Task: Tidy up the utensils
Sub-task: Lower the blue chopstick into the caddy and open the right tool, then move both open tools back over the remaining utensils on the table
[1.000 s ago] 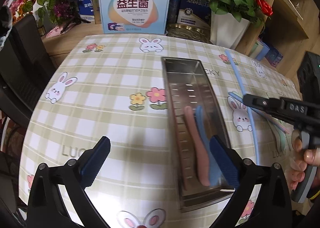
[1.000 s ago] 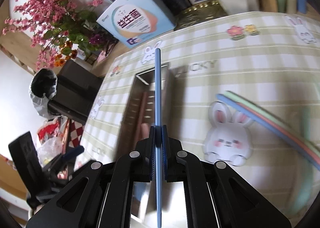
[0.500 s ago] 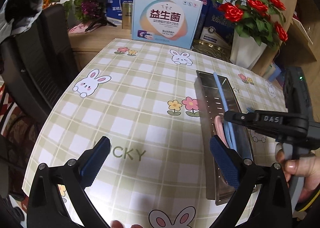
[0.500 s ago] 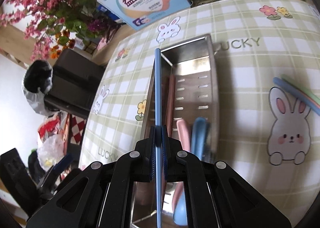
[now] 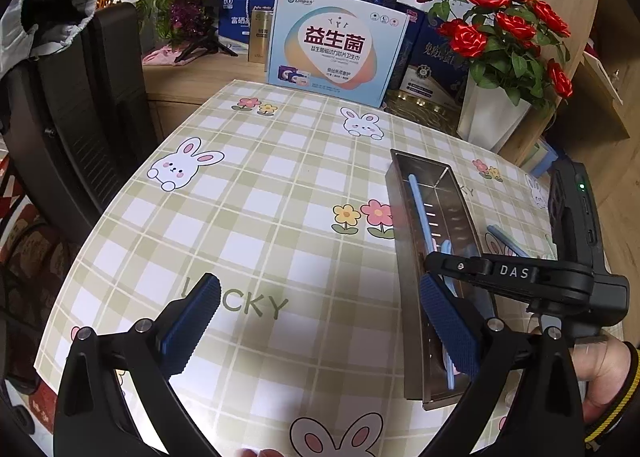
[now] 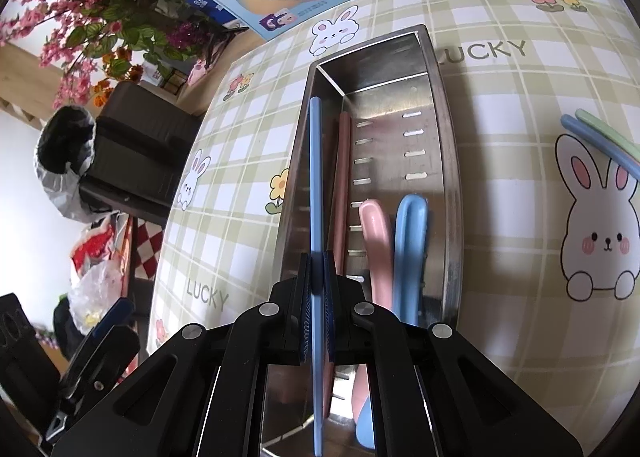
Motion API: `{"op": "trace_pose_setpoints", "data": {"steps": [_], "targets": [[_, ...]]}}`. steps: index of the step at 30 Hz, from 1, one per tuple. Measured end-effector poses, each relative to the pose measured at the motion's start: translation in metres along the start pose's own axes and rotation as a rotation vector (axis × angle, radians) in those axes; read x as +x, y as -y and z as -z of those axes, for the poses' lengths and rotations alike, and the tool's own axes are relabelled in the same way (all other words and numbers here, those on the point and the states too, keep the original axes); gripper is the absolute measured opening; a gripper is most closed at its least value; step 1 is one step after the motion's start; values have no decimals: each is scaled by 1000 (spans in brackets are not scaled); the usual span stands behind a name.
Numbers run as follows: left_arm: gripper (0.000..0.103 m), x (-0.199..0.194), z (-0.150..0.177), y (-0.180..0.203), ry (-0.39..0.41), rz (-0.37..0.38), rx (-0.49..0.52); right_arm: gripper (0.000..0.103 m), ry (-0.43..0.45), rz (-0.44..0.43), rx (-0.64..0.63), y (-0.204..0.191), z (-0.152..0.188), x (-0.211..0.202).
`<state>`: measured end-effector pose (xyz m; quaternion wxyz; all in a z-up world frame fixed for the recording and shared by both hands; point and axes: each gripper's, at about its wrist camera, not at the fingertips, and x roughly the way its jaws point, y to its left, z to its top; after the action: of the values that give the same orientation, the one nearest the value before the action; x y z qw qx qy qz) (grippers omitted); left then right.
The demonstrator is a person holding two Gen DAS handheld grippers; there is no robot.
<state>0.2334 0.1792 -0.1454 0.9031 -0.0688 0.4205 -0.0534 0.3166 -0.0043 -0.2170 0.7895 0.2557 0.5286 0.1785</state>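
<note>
Right wrist: fingers [image 6: 304,321] pinching blue chopstick [image 6: 315,185].

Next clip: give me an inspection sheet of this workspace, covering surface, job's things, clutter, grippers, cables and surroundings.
Surface: table under a checked cloth with bunnies and flowers.
Job's things: steel tray holds a brownish chopstick, a pink handle and a blue handle; blue and green utensils lie on the cloth beside it.
Clutter: nothing seen on the cloth.
Grippers: right hand-held gripper shut on a blue chopstick above the tray; left hand-held gripper open, empty.
Cables: nothing seen.
Surroundings: product boxes, red roses, pink blossoms, black chair.
</note>
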Motion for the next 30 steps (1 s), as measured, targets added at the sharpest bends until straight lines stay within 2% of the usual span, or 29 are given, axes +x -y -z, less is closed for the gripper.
{"op": "trace_pose_setpoints", "data": {"steps": [8, 18, 25, 30], "targets": [[97, 2, 1, 4, -42, 5, 1, 6, 5, 13, -4, 3, -1, -3], [97, 1, 1, 18, -73, -71, 28, 8, 19, -9, 5, 11, 1, -14], [97, -3, 0, 31, -61, -84, 34, 8, 116, 63, -176, 6, 8, -49], [97, -2, -1, 50, -64, -72, 50, 8, 190, 121, -254, 27, 13, -82]]}}
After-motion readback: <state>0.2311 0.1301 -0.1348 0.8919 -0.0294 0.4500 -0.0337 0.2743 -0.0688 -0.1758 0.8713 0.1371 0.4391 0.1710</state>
